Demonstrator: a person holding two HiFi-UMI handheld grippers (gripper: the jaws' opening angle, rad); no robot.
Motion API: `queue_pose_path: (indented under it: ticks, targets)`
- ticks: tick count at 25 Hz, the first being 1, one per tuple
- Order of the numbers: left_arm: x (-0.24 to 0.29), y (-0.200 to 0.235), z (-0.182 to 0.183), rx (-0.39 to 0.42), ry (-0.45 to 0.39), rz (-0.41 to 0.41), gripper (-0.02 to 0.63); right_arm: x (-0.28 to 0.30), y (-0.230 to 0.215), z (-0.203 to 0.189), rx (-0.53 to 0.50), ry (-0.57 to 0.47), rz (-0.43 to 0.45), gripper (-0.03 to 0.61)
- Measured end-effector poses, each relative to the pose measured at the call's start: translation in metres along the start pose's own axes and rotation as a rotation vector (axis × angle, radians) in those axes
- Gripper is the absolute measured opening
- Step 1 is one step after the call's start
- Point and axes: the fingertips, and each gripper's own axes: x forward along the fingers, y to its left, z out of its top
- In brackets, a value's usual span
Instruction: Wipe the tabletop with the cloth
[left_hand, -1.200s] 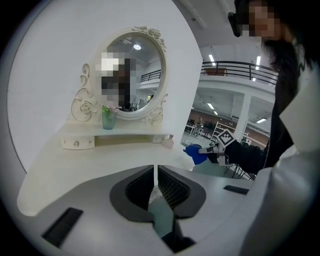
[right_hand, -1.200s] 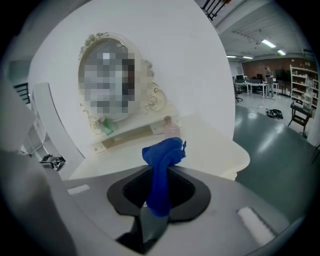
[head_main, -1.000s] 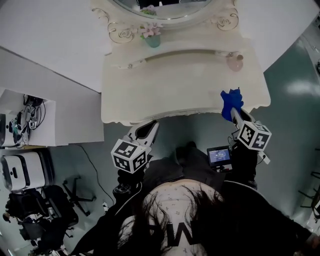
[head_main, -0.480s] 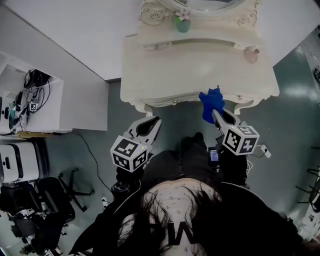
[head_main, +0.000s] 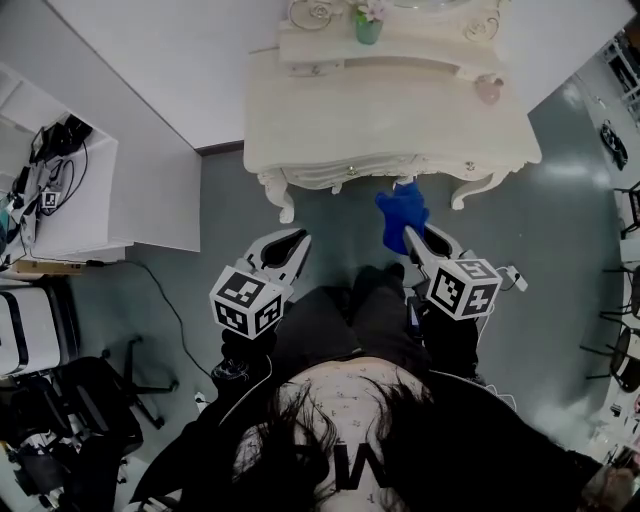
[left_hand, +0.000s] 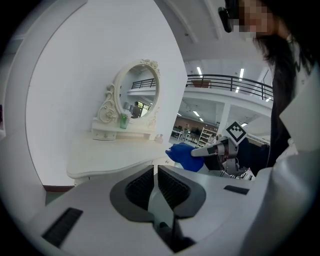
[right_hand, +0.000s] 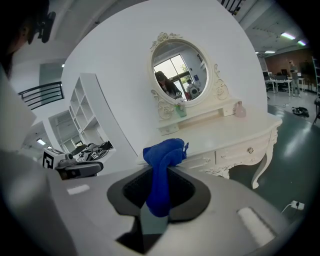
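Cloth off the table, pinched in your right claw.
Head view: your right claw (head_main: 408, 234) clamps the blue cloth (head_main: 401, 213) above the floor, just short of the table's (head_main: 390, 115) front edge; your left claw (head_main: 290, 242) sits alongside, clear of the table. Left gripper view: left claw pressed together, nothing in it. Right gripper view: cloth bunched between the jaws, table beyond.

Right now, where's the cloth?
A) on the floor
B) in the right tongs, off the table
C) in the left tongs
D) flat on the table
B: the right tongs are shut on the cloth, held short of the table and not touching it.
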Motion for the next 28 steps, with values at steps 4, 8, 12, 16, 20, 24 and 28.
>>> queue_pose_path:
  ticks: [4,8,12,16,20,24,28]
  targets:
    - [-0.006,-0.019,-0.004,0.013,-0.010,-0.037,0.005,-0.020,0.009,-0.008,-0.005,-0.013,-0.013,0.083]
    - [-0.007,-0.035,-0.004,0.027,-0.021,-0.056,0.005,-0.032,0.010,-0.016,-0.005,-0.013,-0.014,0.083]
    - [-0.008,-0.055,-0.014,0.030,-0.007,-0.064,0.005,-0.048,0.011,-0.030,-0.002,-0.001,0.004,0.083]
    - [-0.007,-0.080,-0.020,0.030,-0.002,-0.062,0.005,-0.069,0.008,-0.043,0.013,0.015,0.024,0.083]
    - [-0.005,-0.118,-0.032,0.036,0.009,-0.076,0.005,-0.093,0.005,-0.059,-0.019,0.045,0.052,0.083]
    - [-0.002,-0.150,-0.043,0.036,0.015,-0.071,0.005,-0.115,-0.005,-0.072,-0.041,0.065,0.066,0.083]
    - [-0.004,-0.171,-0.051,0.037,0.008,-0.052,0.005,-0.131,-0.017,-0.075,-0.057,0.057,0.070,0.083]
